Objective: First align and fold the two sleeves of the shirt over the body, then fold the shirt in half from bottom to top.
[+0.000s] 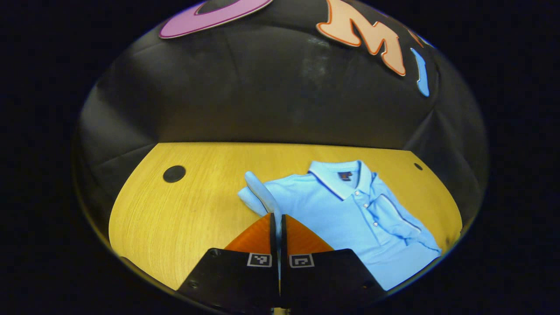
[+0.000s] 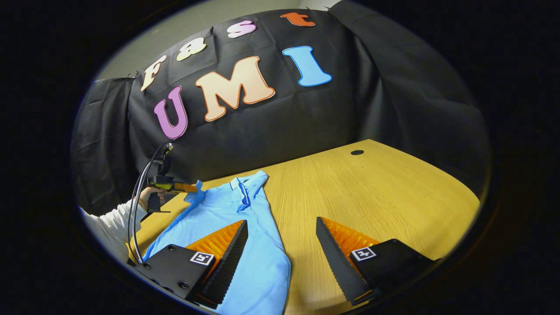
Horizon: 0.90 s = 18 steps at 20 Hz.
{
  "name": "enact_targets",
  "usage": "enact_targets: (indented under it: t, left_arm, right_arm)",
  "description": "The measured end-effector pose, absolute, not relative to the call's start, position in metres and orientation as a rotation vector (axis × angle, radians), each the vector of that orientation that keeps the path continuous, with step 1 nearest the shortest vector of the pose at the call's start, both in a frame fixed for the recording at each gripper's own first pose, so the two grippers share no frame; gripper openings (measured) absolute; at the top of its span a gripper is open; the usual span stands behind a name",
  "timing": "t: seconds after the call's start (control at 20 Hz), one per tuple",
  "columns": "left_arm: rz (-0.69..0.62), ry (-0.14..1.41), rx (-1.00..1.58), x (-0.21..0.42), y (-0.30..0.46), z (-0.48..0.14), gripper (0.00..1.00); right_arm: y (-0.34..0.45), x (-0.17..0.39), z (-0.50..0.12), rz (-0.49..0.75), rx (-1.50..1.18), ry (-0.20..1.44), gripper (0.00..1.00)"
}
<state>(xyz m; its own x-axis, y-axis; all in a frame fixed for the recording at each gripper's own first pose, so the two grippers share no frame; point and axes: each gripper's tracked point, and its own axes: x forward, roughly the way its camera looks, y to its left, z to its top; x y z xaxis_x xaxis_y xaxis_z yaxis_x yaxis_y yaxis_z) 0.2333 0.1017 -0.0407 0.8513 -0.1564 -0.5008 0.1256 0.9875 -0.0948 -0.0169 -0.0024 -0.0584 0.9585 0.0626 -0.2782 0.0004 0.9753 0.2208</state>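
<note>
A light blue polo shirt (image 1: 341, 210) lies face up on the wooden table (image 1: 188, 210), collar toward the wall. One sleeve (image 1: 396, 216) lies folded across its front. The other sleeve (image 1: 258, 186) stands lifted off the table, and my left gripper (image 1: 278, 215) is shut on it. In the right gripper view the shirt (image 2: 227, 210) lies at lower left, and the left gripper (image 2: 188, 188), held by a hand, pinches the raised sleeve (image 2: 194, 197) at the shirt's far side. My right gripper (image 2: 281, 219) is open above the shirt's near edge, with nothing between its fingers.
The table has a round dark cable hole (image 1: 174, 173) left of the shirt and a smaller one (image 1: 418, 166) at the right. A cable (image 2: 139, 205) hangs beside the person's white sleeve (image 2: 109, 223). Black cloth walls the far table edge. Bare wood (image 2: 385, 197) lies right of the shirt.
</note>
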Motion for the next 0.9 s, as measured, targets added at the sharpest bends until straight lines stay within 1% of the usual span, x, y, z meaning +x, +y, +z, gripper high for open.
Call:
enact_targets:
  t: [0.25, 0.45, 0.6, 0.75, 0.85, 0.9]
  left_arm:
    - [-0.293, 0.501, -0.007, 0.244, -0.002, -0.021, 0.00]
    - [-0.395, 0.532, 0.054, 0.243, -0.075, -0.042, 0.00]
    - [-0.430, 0.554, 0.082, 0.240, -0.105, -0.054, 0.01]
    - [-0.464, 0.565, 0.077, 0.238, -0.129, -0.061, 0.08]
    - [-0.459, 0.562, 0.073, 0.233, -0.130, -0.060, 0.11]
    - [-0.451, 0.556, 0.061, 0.228, -0.128, -0.057, 0.14]
  right_arm:
    - [-0.013, -0.021, -0.067, 0.009, 0.246, 0.296, 0.98]
    - [-0.018, -0.024, -0.075, -0.004, 0.264, 0.315, 0.98]
    - [-0.017, -0.024, -0.078, -0.005, 0.269, 0.325, 0.98]
    - [-0.008, -0.027, -0.076, 0.017, 0.276, 0.332, 0.98]
    - [-0.006, -0.030, -0.082, 0.018, 0.268, 0.351, 0.97]
    - [-0.004, -0.031, -0.083, 0.020, 0.269, 0.360, 0.97]
